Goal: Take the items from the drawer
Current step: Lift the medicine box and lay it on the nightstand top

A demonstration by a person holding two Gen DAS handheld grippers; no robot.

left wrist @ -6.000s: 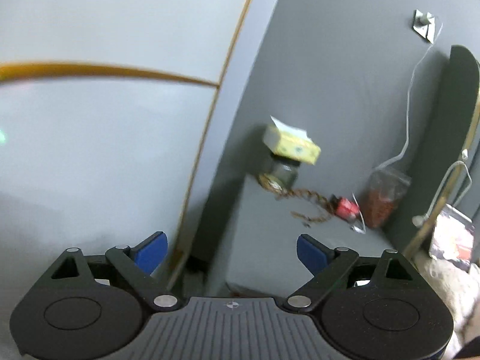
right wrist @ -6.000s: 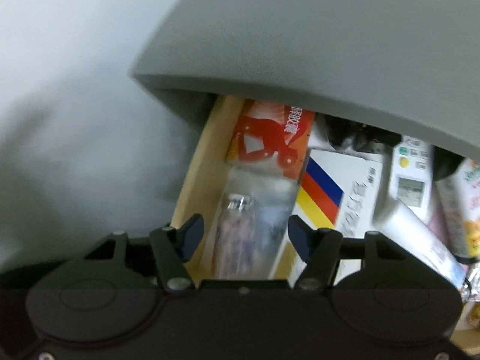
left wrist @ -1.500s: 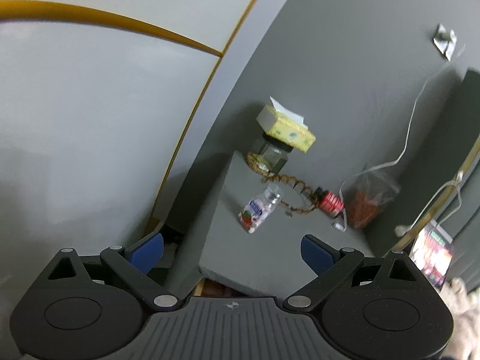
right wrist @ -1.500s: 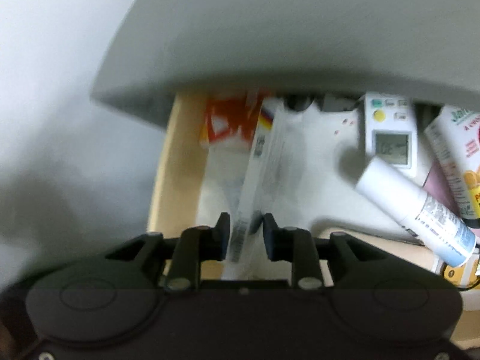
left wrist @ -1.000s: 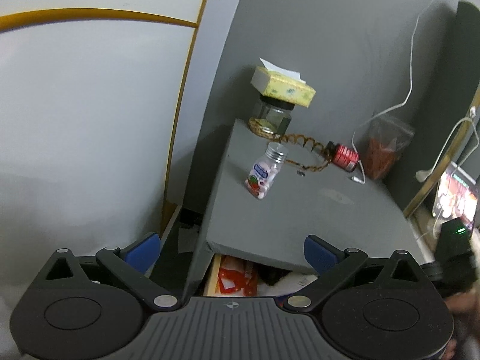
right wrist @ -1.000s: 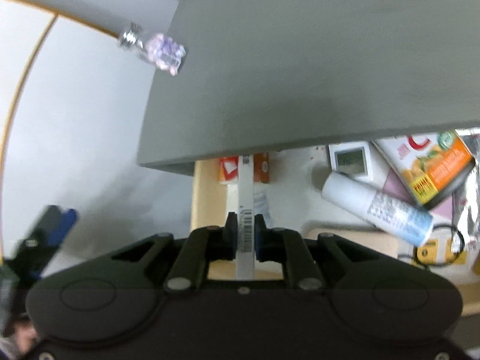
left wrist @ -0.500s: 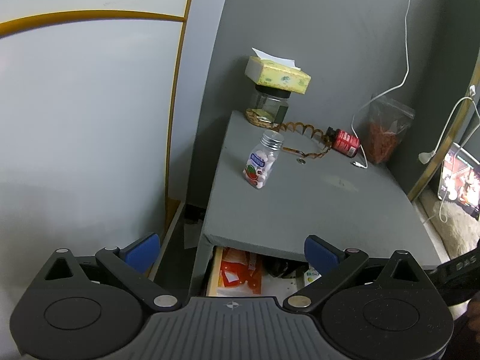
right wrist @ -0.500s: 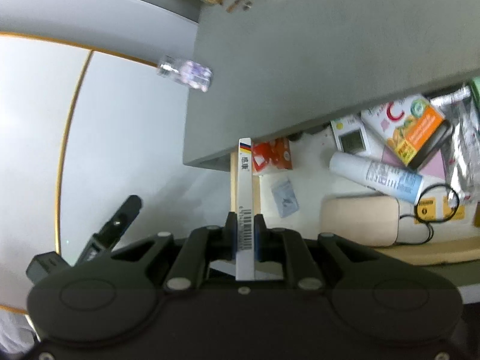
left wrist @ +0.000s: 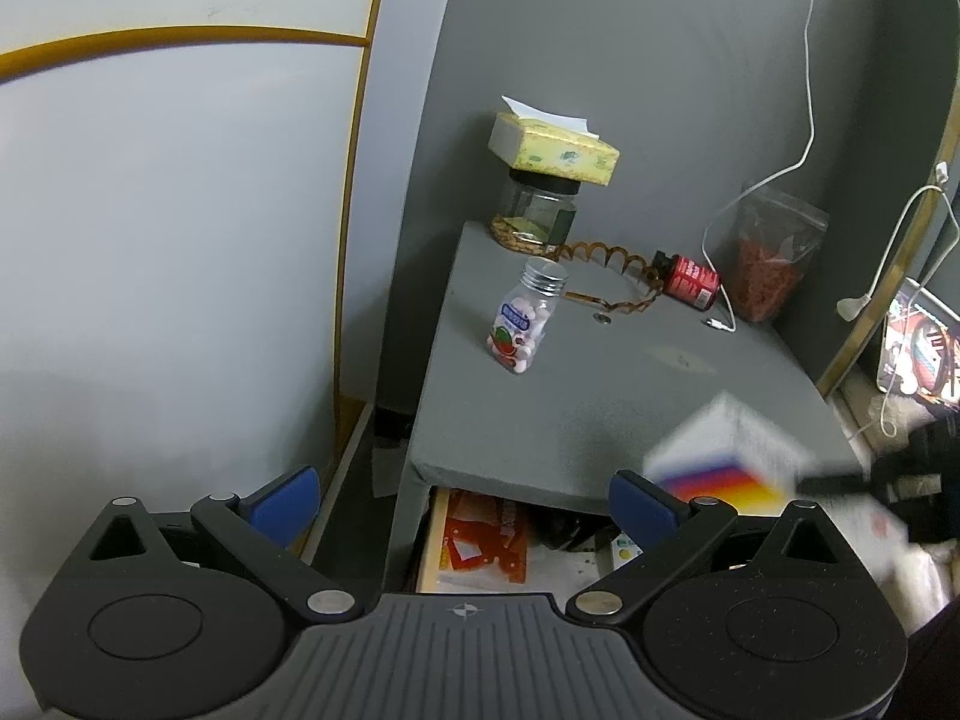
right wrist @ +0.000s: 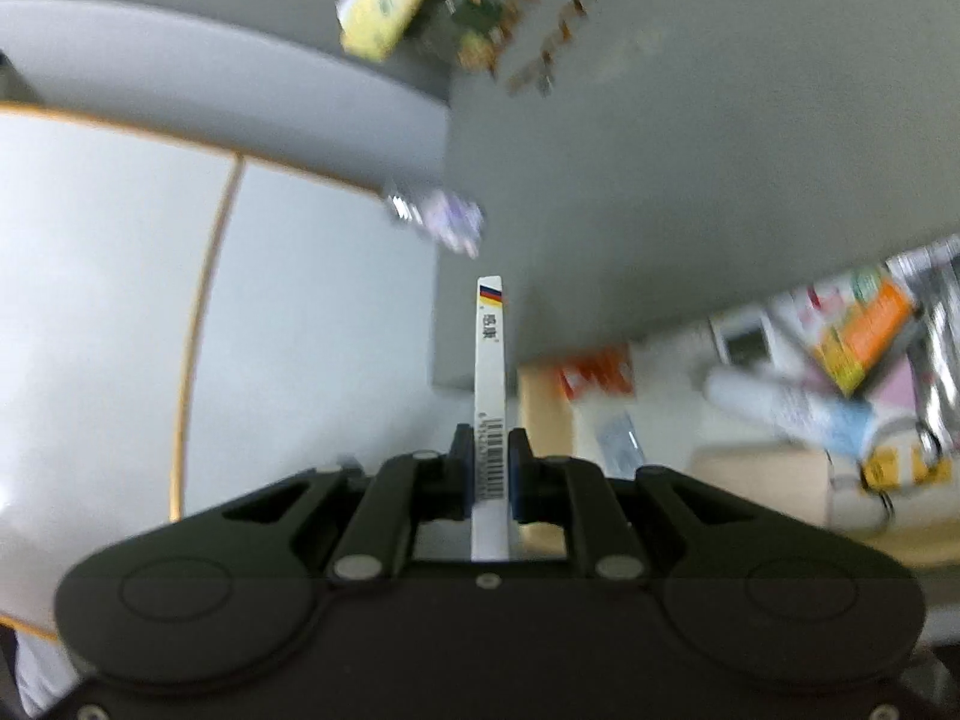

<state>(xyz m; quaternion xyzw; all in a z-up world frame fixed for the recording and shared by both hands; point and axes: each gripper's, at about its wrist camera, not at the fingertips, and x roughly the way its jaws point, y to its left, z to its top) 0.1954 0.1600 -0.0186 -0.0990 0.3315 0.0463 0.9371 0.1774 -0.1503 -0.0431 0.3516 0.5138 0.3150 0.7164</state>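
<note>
Edge-on, the flat white box [right wrist: 490, 372] showed me a narrow side with a small blue, red and yellow stripe at its top end, printed characters below that, and a barcode near the bottom. My right hand-held gripper [right wrist: 489, 468] had its two pads pressed tight against the box's faces, holding it upright at the centre of the right wrist frame. From the left wrist frame the same box [left wrist: 729, 450] appeared blurred at lower right, its broad white face and coloured band raised above the near edge of the grey surface [left wrist: 600, 396].

My left hand-held gripper [left wrist: 465, 495] sat spread wide with nothing between its blue fingertips [left wrist: 285, 495], low in its frame and aimed toward the surface.

Below the surface's front edge the drawer [left wrist: 435, 540] stood open, a red-orange packet [left wrist: 486, 540] lying at its left end. On the right wrist frame the drawer contents were smeared: an orange box [right wrist: 864, 330] and a white cylinder [right wrist: 786, 408] at right. A small clear bottle of pink and white pieces [left wrist: 525, 324] stood on the surface, and a yellow tissue box [left wrist: 555, 147] rested on a glass jar [left wrist: 540, 210] in the far corner against the grey wall.
</note>
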